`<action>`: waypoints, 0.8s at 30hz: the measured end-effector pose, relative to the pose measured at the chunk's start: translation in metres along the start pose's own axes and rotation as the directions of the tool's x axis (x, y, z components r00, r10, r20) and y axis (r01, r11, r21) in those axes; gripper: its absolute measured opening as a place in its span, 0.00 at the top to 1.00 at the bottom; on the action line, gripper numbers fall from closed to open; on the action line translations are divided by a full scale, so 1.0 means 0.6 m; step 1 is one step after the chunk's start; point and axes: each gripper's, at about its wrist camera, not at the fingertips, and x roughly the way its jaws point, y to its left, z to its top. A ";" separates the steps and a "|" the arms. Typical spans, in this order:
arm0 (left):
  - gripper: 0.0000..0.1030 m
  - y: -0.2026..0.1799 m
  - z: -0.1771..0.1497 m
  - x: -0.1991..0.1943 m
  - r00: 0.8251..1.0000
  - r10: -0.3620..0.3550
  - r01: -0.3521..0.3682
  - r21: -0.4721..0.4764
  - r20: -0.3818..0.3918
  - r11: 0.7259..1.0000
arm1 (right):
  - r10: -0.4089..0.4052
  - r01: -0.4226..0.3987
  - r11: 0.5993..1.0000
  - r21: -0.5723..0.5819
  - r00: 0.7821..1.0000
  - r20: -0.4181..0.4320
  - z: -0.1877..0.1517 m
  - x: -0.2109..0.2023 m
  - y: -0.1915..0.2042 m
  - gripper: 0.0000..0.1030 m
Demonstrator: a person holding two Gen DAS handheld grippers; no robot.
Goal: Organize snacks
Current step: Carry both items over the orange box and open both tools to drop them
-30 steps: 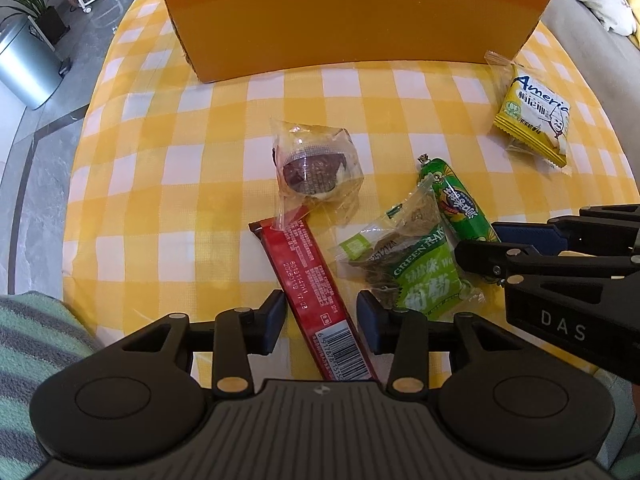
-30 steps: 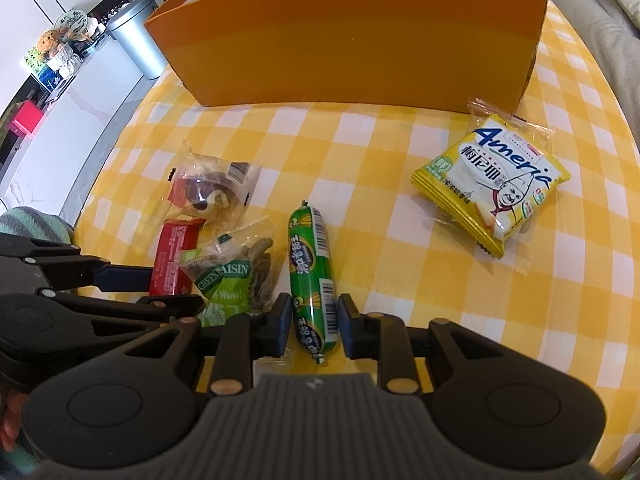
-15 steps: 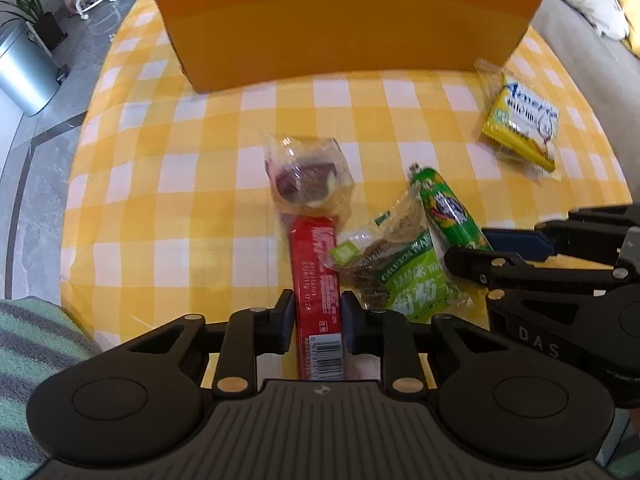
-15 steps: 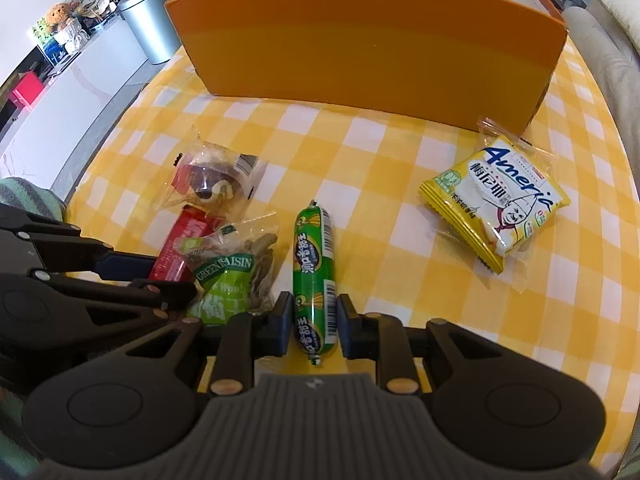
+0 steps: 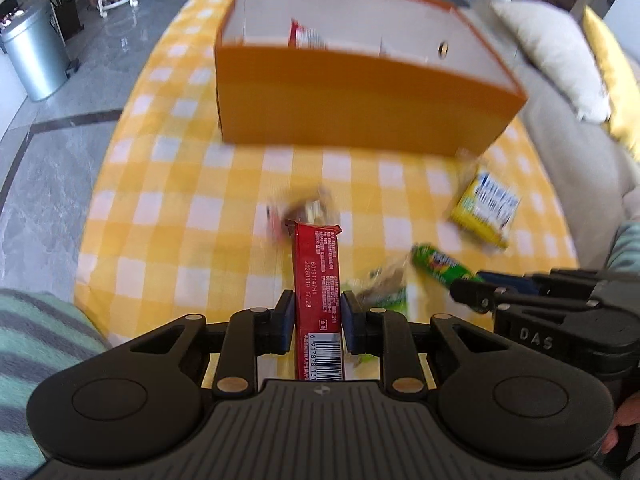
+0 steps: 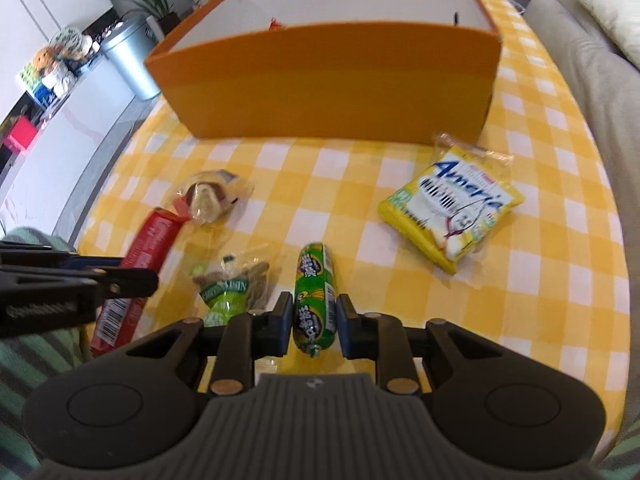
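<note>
Left gripper (image 5: 317,315) clamped on long red foil-wrapped snack bar (image 5: 318,280), pads pressing both long edges near the barcode end; far end of bar pointing away toward the box. Right gripper (image 6: 314,317) pinching green plastic-skinned sausage stick (image 6: 314,292), fingers closed against its sides near the lower, crimped end. Seen from the right wrist, red bar slanting at far left with its barcode end low, partly covered by the black body of the left gripper. Between bar and sausage: small clear packet with green label reading raisin (image 6: 231,286), lying on the cloth, apart from both sets of fingers. Beyond the bar's far tip: clear-wrapped brown muffin-like cake (image 6: 208,198), just beside it; contact not discernible. Off to the right, well apart from the sausage: flat yellow and white snack packet with blue lettering (image 6: 452,210), resting near the box's right front corner. Behind all items: large open orange cardboard box with white interior (image 5: 360,96), front wall facing the grippers; one red-and-white wrapper (image 5: 306,38) visible inside against the far wall. Everything on a table covered in yellow and white checked cloth (image 6: 348,208). Left-wrist view motion-blurred; loose items there indistinct. Striped green sleeve (image 5: 36,340) at lower left edge.
</note>
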 end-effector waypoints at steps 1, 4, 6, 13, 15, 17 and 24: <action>0.75 -0.001 0.004 -0.009 1.000 -0.002 0.002 -0.001 0.016 1.000 | -0.001 0.001 1.000 0.006 1.000 0.010 0.002 -0.006 -0.001 0.81; 0.75 -0.002 0.020 -0.031 0.998 -0.019 0.019 -0.006 0.058 1.000 | -0.001 0.000 1.000 0.025 0.999 0.036 0.007 -0.023 -0.006 0.81; 0.75 -0.001 0.031 -0.045 0.996 -0.033 0.034 -0.008 0.079 0.999 | -0.002 0.000 0.999 0.038 0.998 0.057 0.011 -0.035 -0.009 0.81; 0.75 -0.017 0.084 -0.075 0.987 -0.071 0.067 0.030 0.143 0.997 | -0.011 0.000 0.997 0.073 0.989 0.149 0.035 -0.094 -0.024 0.81; 0.75 -0.024 0.102 -0.083 0.984 -0.082 0.076 0.047 0.157 0.996 | -0.018 0.005 0.997 0.079 0.986 0.167 0.046 -0.112 -0.028 0.81; 0.75 -0.035 0.120 -0.091 0.981 -0.094 0.083 0.070 0.172 0.994 | -0.023 0.007 0.996 0.086 0.982 0.185 0.057 -0.127 -0.032 0.81; 0.75 -0.068 0.185 -0.106 0.970 -0.127 0.099 0.139 0.209 0.985 | -0.038 0.021 0.997 0.073 0.969 0.244 0.109 -0.170 -0.041 0.81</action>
